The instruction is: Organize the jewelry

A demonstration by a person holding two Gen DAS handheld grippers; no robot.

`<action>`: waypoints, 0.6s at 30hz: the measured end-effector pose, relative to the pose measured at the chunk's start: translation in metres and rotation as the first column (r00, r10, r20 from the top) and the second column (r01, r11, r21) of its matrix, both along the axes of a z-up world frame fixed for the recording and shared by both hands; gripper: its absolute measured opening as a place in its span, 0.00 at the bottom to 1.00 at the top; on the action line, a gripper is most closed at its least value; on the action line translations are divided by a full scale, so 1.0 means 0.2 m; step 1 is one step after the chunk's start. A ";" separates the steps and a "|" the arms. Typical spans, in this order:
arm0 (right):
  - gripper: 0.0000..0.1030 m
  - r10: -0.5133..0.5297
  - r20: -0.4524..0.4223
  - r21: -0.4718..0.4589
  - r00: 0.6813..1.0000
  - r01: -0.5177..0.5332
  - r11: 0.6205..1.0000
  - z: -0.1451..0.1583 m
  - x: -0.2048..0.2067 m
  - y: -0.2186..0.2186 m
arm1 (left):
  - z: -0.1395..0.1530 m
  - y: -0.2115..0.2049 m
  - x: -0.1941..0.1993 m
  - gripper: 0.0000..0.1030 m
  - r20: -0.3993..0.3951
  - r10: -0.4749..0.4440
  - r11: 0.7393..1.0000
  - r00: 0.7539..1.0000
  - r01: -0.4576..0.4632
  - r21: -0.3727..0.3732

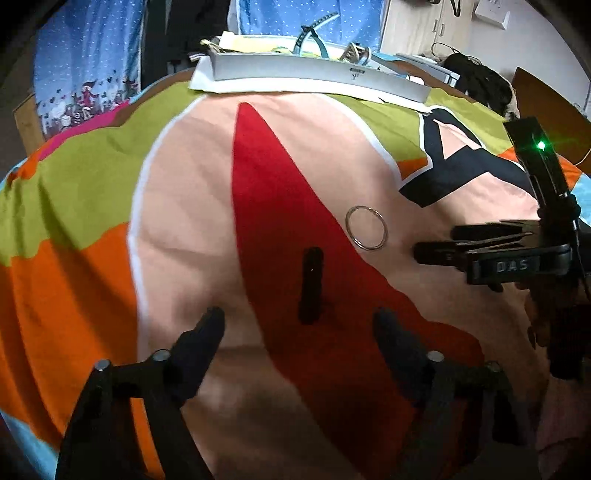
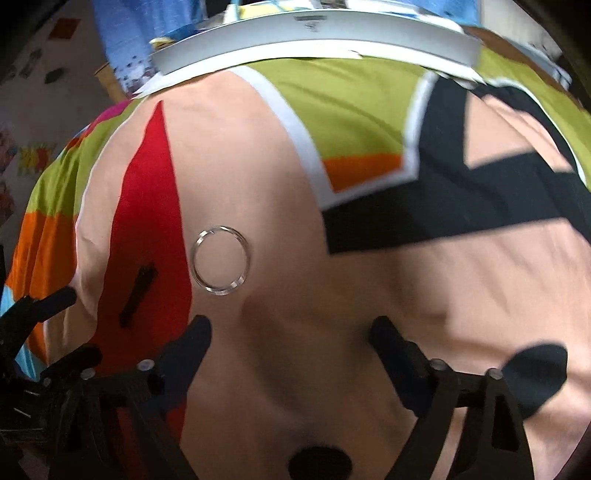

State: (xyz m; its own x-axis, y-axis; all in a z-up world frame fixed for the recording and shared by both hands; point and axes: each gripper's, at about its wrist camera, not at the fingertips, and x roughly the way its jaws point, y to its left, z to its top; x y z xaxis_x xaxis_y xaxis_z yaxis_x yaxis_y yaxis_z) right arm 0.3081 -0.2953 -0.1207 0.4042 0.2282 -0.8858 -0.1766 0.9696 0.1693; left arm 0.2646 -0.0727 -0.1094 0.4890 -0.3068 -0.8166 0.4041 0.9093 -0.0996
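Note:
A thin silver bangle [image 1: 365, 228] lies flat on the colourful cloth [image 1: 184, 206], on its peach patch. A short black bar-shaped clip [image 1: 311, 284] rests on the red patch just left of it. My left gripper [image 1: 299, 325] is open and empty, with the clip just ahead between its fingers. My right gripper [image 1: 436, 243] reaches in from the right, its tips a little right of the bangle. In the right wrist view my right gripper [image 2: 291, 328] is open and empty, the bangle [image 2: 221, 259] ahead to the left, the clip [image 2: 138, 295] further left near my left gripper [image 2: 74, 325].
A long white tray [image 1: 314, 70] sits on paper at the cloth's far edge, with a teal hairband [image 1: 310, 37] and other small items behind its wall; it also shows as the tray [image 2: 314, 33]. Black cables [image 1: 476, 81] lie at the far right. A blue curtain hangs behind.

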 end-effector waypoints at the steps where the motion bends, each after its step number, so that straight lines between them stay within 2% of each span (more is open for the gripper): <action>1: 0.80 0.011 0.008 -0.003 1.000 -0.010 1.000 0.00 0.01 0.01 | -0.02 -0.01 0.02 0.64 -0.012 -0.005 1.000 1.000 0.005 0.003; 2: 0.80 0.023 0.020 -0.011 1.000 -0.023 1.000 0.00 0.02 0.03 | -0.04 -0.01 0.03 0.58 -0.024 -0.008 1.000 1.000 0.008 0.005; 4: 0.79 0.042 0.045 -0.033 0.998 -0.040 0.999 -0.01 0.04 0.05 | -0.07 -0.02 0.05 0.55 -0.046 -0.008 1.000 0.999 0.009 0.009; 9: 0.77 0.058 0.071 -0.067 0.996 -0.053 0.996 -0.03 0.07 0.08 | -0.12 -0.05 0.09 0.55 -0.058 -0.016 0.999 0.998 0.018 0.042; 13: 0.68 0.081 0.100 -0.136 0.992 -0.067 0.988 -0.05 0.08 0.11 | -0.14 -0.07 0.11 0.53 -0.041 -0.020 0.997 0.999 0.023 0.076; 16: 0.64 0.091 0.114 -0.165 0.989 -0.071 0.984 -0.05 0.09 0.12 | -0.15 -0.06 0.12 0.47 -0.035 -0.008 0.997 0.999 0.011 0.076; 18: 0.63 0.097 0.119 -0.159 0.988 -0.077 0.984 -0.05 0.09 0.14 | -0.15 -0.05 0.14 0.37 -0.030 0.009 0.998 1.000 -0.007 0.067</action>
State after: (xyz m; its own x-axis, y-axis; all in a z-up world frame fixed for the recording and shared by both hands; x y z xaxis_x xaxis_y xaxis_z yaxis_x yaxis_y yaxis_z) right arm 0.3257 -0.2675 -0.1314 0.4996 0.1324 -0.8561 -0.2717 0.9623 -0.0097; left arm 0.2935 -0.0837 -0.1397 0.4663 -0.2469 -0.8495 0.3948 0.9174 -0.0500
